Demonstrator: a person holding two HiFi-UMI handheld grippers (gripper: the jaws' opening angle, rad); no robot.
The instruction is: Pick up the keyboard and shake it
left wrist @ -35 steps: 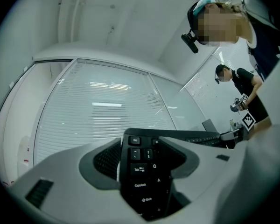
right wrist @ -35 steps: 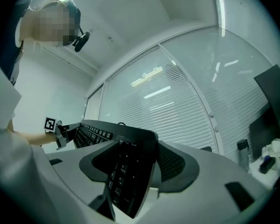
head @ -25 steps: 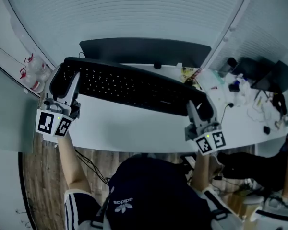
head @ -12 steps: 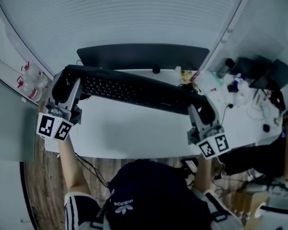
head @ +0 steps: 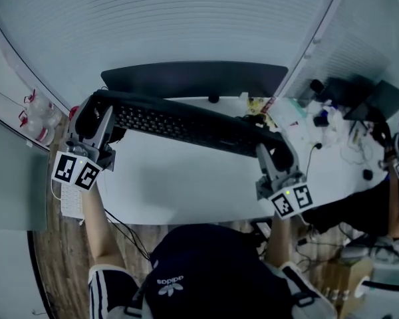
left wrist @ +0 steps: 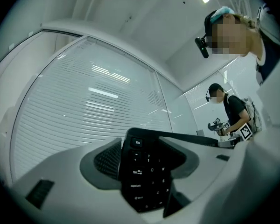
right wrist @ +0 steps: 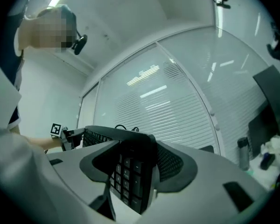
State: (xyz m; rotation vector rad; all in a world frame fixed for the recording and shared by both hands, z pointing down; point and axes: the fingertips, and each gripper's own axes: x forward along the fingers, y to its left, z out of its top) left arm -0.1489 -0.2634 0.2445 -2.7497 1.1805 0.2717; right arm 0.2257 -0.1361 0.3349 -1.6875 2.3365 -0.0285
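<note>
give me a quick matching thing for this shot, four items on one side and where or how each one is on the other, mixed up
1 left tool
2 right tool
3 keyboard
4 monitor

a stands behind, untouched
b shut on the Esc-key end
c black, gripped at both ends
d shut on the end opposite Esc

Pairs: 1-b, 2-d, 3-c, 4-a

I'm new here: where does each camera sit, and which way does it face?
Head view: on the person's head, facing down; shows forearms, left gripper, right gripper.
Left gripper view: rides that gripper, looks along its jaws clamping the keyboard.
Right gripper view: likewise, from the opposite end.
Shared: all see the keyboard.
</note>
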